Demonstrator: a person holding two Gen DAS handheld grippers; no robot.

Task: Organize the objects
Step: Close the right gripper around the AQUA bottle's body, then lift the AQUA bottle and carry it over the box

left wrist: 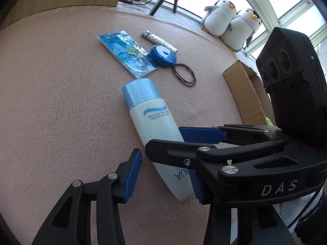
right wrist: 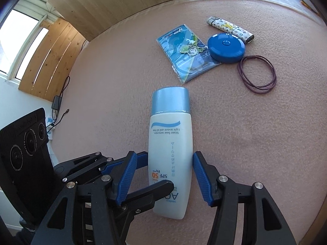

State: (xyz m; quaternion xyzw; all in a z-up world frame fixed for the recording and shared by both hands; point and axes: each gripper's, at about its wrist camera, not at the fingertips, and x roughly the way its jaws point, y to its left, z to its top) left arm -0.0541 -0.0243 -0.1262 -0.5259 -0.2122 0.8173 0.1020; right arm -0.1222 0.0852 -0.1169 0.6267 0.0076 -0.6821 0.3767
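Note:
A white sunscreen bottle (left wrist: 151,120) (right wrist: 170,149) with a pale blue cap lies flat on the pink felt mat (left wrist: 61,102). My left gripper (left wrist: 165,169) is open, its blue pads on either side of the bottle's lower end. Reaching in from the right, my right gripper (left wrist: 163,137) also stands open across the bottle. In the right wrist view my right gripper (right wrist: 164,157) straddles the bottle's body; the right pad sits at its edge and the left pad is apart. The left gripper (right wrist: 158,169) crosses in from the left, one black finger over the bottle.
Beyond the bottle lie a blue packet (right wrist: 186,51) with a small charm, a round blue case (right wrist: 225,48), a patterned lighter (right wrist: 231,29) and brown elastic loops (right wrist: 257,73). An open cardboard box (left wrist: 247,94) stands at the right. Two plush penguins (left wrist: 231,24) sit by the window.

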